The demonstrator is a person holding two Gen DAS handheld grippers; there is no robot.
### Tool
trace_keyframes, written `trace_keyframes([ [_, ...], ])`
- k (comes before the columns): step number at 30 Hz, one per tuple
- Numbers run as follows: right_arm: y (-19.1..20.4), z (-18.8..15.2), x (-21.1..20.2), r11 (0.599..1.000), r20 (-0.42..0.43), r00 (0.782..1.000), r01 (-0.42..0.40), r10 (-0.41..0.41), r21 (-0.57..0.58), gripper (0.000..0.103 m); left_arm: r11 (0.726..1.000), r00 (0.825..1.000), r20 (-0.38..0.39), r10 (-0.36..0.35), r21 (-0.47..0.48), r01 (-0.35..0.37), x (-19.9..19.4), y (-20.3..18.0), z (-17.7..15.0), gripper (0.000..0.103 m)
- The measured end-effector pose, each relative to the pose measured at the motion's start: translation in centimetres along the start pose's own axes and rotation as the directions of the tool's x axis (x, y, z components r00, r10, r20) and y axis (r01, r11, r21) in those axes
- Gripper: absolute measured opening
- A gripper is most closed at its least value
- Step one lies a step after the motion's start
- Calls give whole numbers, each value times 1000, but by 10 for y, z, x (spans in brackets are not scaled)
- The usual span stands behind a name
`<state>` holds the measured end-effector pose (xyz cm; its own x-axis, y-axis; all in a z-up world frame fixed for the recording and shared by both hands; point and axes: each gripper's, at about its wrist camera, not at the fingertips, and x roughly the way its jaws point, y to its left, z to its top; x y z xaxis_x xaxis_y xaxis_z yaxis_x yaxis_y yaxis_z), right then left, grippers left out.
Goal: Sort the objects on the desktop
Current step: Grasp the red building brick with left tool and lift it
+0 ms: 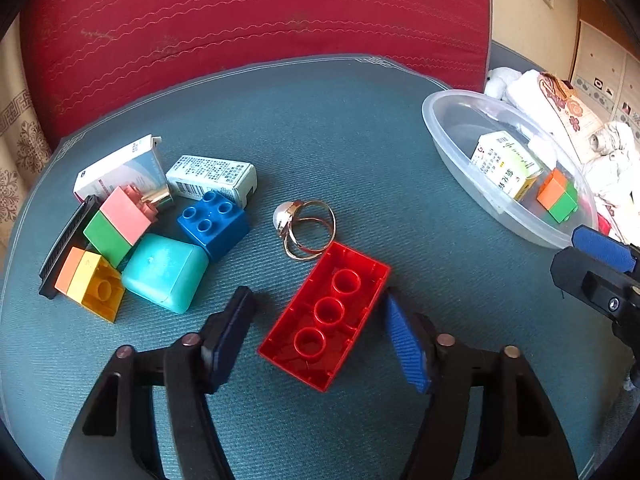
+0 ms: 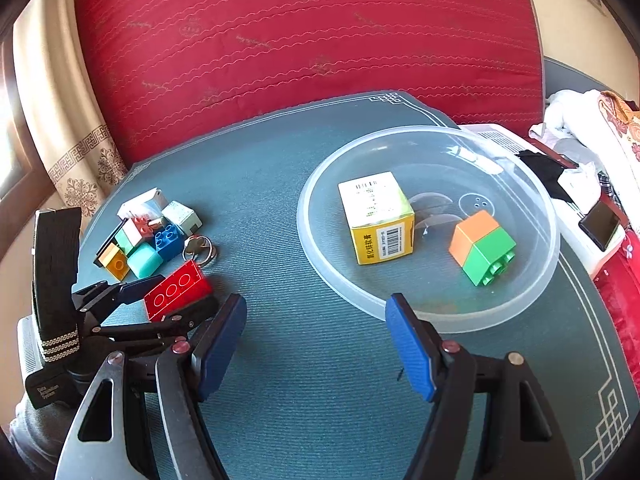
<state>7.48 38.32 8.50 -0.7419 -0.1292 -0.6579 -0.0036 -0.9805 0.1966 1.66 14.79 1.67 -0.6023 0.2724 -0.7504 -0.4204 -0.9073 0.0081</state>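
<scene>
Teal mat [image 1: 340, 128] under red cushion [image 1: 256, 16]. Left gripper [image 1: 320, 320] spread, fingers flanking red brick [image 1: 326, 314] lying studs-down near mat's front edge — no contact visible. Right gripper [image 2: 316, 332] spread, empty, just before clear bowl [image 2: 532, 280]. Right view alone shows bowl fully — yellow box [image 2: 376, 216], orange-green block [image 2: 482, 246] inside. Left view details clutter at left edge: blue brick [image 1: 214, 222], teal case [image 1: 166, 272], rings [image 1: 306, 226].

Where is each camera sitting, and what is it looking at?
Left wrist: sits on the left gripper, looking down along its open fingers at the red brick between them; the right gripper's tip shows at the edge.
Right wrist: sits on the right gripper, open, facing the clear bowl; the left gripper shows at left, around the brick.
Both see the brick, the bowl, the toy pile and the blue mat.
</scene>
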Motion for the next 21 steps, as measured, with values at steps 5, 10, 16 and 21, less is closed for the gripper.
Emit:
trace_keyframes([
  [5,5,1,1,1000,1,1000,-4,4,-7,76,999,1000,19,-21,-42,22,-7,15,-5,35],
  [10,21,4,3,998,5,1000,-25,25,-55,76,997,999,29,-13,-78,15,-18,27,-14,35],
  [16,46,10,14,991,-8,997,-72,71,-117,76,989,996,53,77,-131,-70,-37,54,-26,35],
  [21,61,16,31,984,-41,993,-114,110,-134,76,977,988,58,142,-170,-131,-45,76,-33,35],
])
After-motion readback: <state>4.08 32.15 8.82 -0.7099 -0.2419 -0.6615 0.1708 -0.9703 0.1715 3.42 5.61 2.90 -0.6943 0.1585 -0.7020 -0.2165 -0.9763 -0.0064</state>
